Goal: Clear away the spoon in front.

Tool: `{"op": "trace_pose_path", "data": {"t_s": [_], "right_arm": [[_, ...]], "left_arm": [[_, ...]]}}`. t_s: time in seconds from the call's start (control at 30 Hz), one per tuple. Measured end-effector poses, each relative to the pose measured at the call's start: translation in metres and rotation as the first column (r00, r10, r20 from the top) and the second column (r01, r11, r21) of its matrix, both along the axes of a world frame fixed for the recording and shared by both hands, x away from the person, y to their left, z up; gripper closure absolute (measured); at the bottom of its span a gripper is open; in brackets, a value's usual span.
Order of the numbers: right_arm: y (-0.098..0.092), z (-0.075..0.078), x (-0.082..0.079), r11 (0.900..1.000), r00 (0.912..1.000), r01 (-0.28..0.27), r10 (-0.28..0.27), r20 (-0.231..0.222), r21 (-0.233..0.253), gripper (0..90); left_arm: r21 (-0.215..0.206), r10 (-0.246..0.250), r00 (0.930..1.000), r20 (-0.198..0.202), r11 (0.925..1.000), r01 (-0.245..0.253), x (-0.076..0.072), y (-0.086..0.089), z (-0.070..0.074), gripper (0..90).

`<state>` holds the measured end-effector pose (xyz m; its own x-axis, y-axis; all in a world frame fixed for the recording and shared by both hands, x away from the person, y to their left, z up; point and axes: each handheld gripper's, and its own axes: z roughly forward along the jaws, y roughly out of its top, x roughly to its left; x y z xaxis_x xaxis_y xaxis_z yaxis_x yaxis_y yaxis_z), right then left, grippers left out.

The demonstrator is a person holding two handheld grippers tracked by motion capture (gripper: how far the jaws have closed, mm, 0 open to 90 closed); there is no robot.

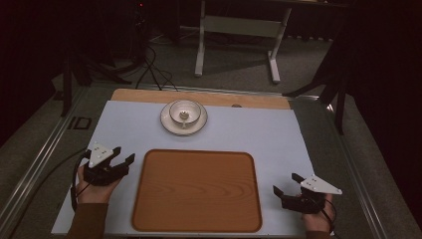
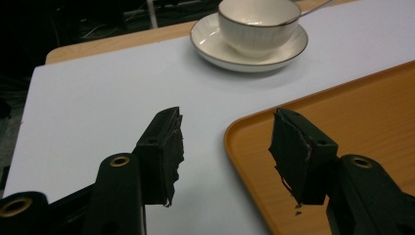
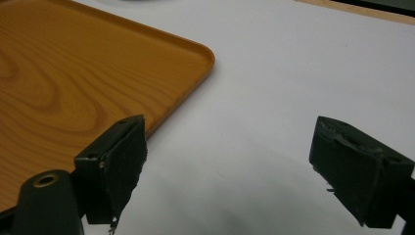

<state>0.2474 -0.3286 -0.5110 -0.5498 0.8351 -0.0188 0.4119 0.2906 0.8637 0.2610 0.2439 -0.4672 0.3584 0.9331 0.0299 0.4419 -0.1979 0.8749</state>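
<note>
Flanking the bare tray [image 1: 197,190], left tool [image 1: 118,160] and right tool [image 1: 284,185] rest wide apart and hold nothing, seemingly poised; cup [image 1: 185,112] on saucer [image 1: 169,124] sits beyond, mid-worktop.

Empty wooden tray [image 1: 197,191] on white mat [image 1: 278,134], cup [image 1: 185,113] on saucer [image 1: 169,125] beyond.
</note>
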Motion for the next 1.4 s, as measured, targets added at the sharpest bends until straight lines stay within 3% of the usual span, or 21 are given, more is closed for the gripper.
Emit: {"op": "trace_pose_path", "data": {"t_s": [0.63,0.97,1.13,1.4], "right_arm": [[-0.001,0.000,0.000,1.000,1.0000,0.001,-0.001,0.007,0.003,13.9],[-0.002,0.000,0.000,1.000,1.0000,0.002,-0.002,0.006,0.002,13.9],[-0.002,0.000,0.000,1.000,1.0000,0.003,-0.003,0.007,0.003,13.9],[-0.002,0.000,0.000,1.000,1.0000,0.004,-0.004,0.007,0.005,13.9]], "left_arm": [[0.038,-0.079,0.9964,0.031,0.9962,0.078,0.025,-0.036,0.020,43.6],[0.067,-0.129,0.9906,0.045,0.9897,0.126,0.042,-0.057,0.029,43.5],[0.067,-0.138,0.9890,0.052,0.9886,0.135,0.049,-0.064,0.034,43.9],[0.066,-0.185,0.9808,0.062,0.9813,0.181,0.058,-0.074,0.038,43.7]]}}
